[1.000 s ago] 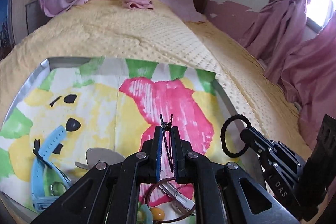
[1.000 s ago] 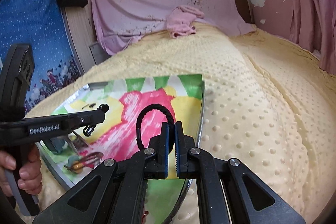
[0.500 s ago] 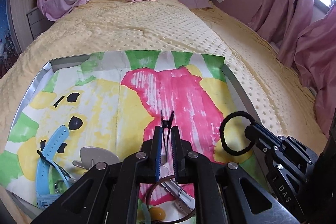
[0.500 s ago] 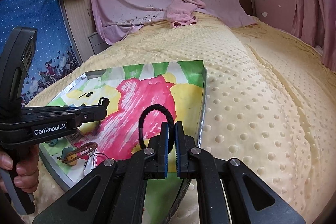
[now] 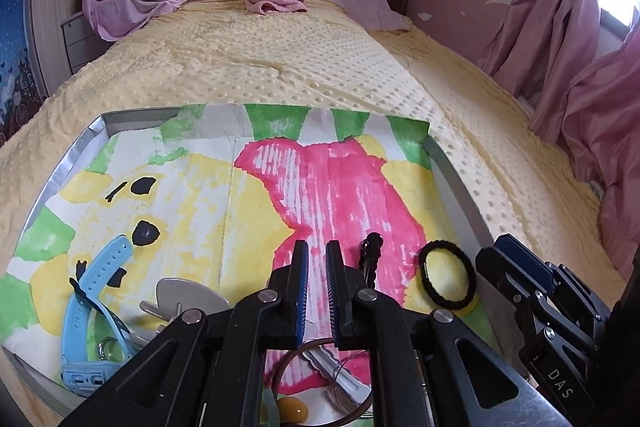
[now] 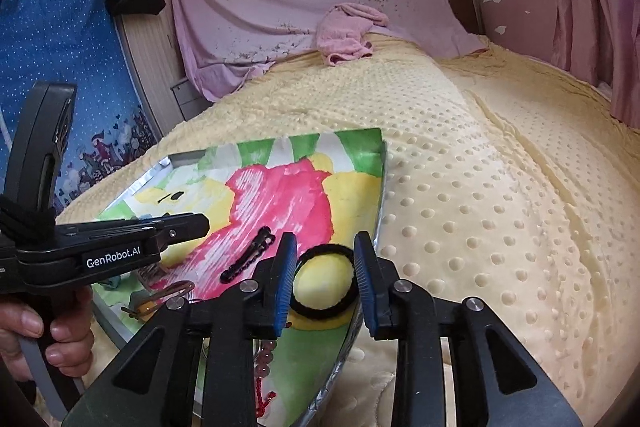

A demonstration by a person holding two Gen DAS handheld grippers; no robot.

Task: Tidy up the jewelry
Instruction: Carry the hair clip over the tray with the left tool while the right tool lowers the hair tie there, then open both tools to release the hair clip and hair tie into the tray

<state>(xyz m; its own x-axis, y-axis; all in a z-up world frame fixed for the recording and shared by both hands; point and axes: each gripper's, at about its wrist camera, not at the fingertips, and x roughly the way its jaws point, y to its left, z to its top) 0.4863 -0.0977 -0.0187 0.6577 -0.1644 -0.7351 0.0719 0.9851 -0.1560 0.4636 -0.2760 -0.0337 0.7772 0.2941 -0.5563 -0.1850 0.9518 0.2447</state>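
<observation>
A metal tray (image 5: 460, 183) lined with a painted paper sits on the bed. A black hair tie (image 5: 447, 279) lies flat near its right edge; in the right wrist view the hair tie (image 6: 323, 310) lies between my open fingers. A black hair clip (image 5: 370, 254) lies on the pink patch; it also shows in the right wrist view (image 6: 248, 259). My left gripper (image 5: 317, 251) is open by a narrow gap and empty, just left of the clip. My right gripper (image 6: 325, 247) is open and empty above the hair tie.
A blue watch (image 5: 93, 303), a silver piece (image 5: 188, 295), a brown bangle (image 5: 312, 379) and an amber bead (image 5: 291, 409) lie at the tray's near left. Red beads (image 6: 267, 355) lie by the tray's near corner. The yellow dotted bedspread (image 6: 480, 211) surrounds the tray.
Both grippers opened. The left let go of the black hair clip and the right let go of the black hair tie; both now lie on the tray paper.
</observation>
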